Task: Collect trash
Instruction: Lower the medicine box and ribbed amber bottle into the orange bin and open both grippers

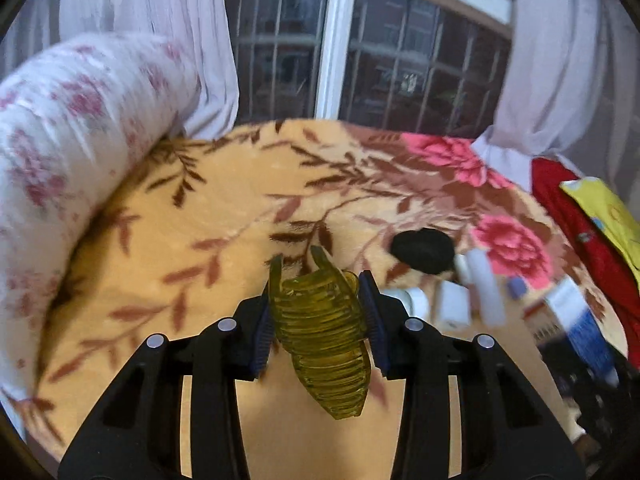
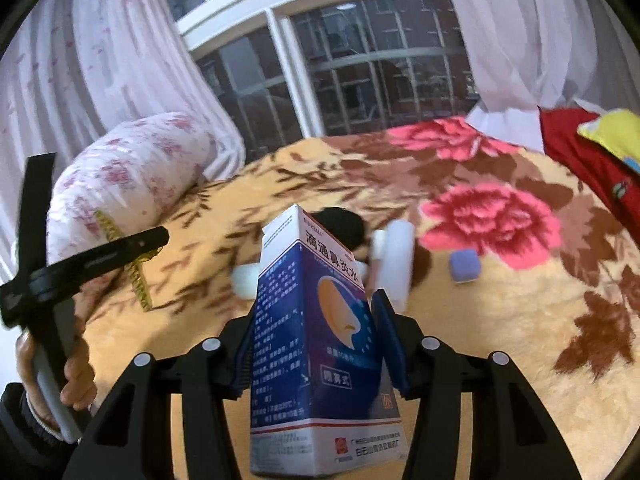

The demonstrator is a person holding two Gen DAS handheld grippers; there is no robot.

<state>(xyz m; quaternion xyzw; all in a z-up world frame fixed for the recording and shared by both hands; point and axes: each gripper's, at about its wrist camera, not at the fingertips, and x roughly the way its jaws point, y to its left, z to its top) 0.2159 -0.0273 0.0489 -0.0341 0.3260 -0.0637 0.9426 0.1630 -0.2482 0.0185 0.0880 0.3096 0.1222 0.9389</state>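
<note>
Clamped between the right gripper's pads, a blue-and-white nasal-spray carton stands upright above the floral blanket. Meanwhile the left gripper pinches a translucent yellow hair claw clip, lifted off the bed. More litter remains near the black lump: a white bottle and small boxes. Judging by the narrow hold, the ribbed clip could twist and drop; the tall carton might crush or pivot if swung quickly.
</note>
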